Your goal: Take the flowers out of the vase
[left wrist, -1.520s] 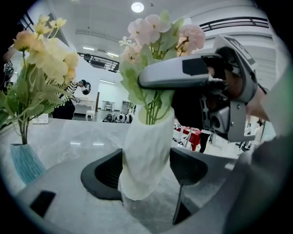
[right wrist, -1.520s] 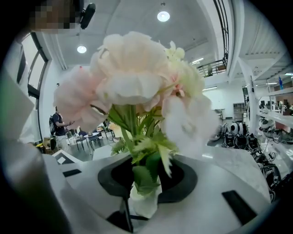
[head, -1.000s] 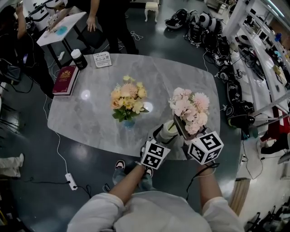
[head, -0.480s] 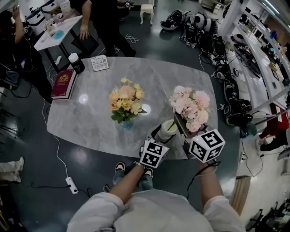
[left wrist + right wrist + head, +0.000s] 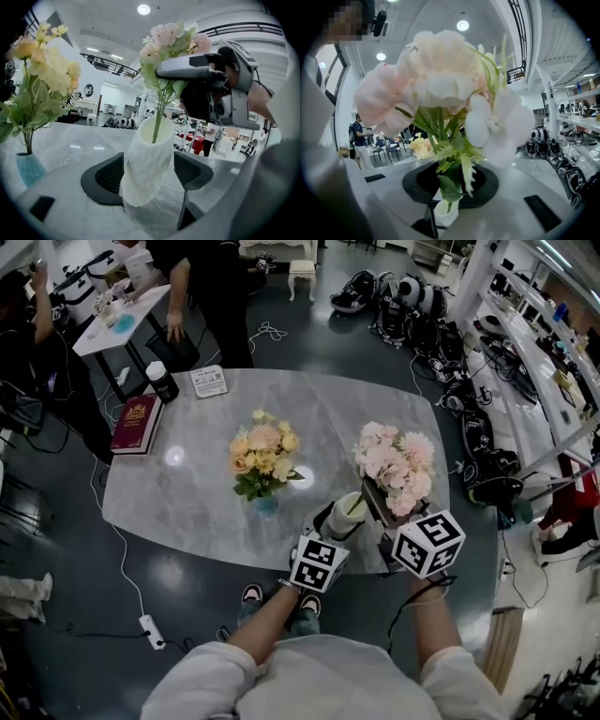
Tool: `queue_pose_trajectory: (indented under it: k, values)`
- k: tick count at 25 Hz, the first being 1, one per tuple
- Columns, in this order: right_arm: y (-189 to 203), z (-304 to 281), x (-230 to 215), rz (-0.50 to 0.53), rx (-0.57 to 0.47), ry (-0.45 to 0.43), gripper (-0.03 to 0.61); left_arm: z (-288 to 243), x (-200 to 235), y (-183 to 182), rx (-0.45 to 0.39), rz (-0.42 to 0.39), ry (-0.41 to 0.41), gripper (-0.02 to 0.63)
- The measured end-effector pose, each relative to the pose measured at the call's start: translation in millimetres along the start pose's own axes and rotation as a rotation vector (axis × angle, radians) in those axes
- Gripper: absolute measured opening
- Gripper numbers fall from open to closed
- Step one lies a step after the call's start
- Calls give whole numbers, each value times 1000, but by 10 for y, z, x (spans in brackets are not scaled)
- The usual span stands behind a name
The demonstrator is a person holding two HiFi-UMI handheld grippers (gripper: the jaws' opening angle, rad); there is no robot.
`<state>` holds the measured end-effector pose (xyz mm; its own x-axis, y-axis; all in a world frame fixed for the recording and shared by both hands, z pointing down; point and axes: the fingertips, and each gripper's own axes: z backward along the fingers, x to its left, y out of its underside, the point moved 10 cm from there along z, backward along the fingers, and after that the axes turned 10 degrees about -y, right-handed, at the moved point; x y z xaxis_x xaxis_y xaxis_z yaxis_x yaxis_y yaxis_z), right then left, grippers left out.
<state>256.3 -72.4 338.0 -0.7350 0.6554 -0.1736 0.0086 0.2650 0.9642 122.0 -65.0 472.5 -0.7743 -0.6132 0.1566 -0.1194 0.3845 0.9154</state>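
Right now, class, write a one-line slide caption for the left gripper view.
Left claw clasps the white vase while the right claw pinches the pink flowers by their stems above it.

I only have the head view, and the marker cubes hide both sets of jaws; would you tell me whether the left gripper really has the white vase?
Observer: Yes, the left gripper has its pads against both sides of the white vase.
Operator: And the right gripper?
Observer: It is closed on the green stems just under the pink flowers.
Operator: Are the stems out of the vase?
Observer: No, a stem runs down into its mouth.
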Motion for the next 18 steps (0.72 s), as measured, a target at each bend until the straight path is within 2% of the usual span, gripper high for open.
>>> queue_pose_trajectory:
  k: [3,7,15,18]
  values:
    - [-73,20,23,7,-15,4,69,62,-14,-73,-10,-7,1,331]
    - [-171,44,57,8,-29,13,69,164,-28,-191,-19,34,31,331]
    - [-306,93,131,10,-43,25,67,330,4,-421,-40,34,40,330]
    - [-399,151,158,20,-57,30,67,411,9,-538,-50,37,15,282]
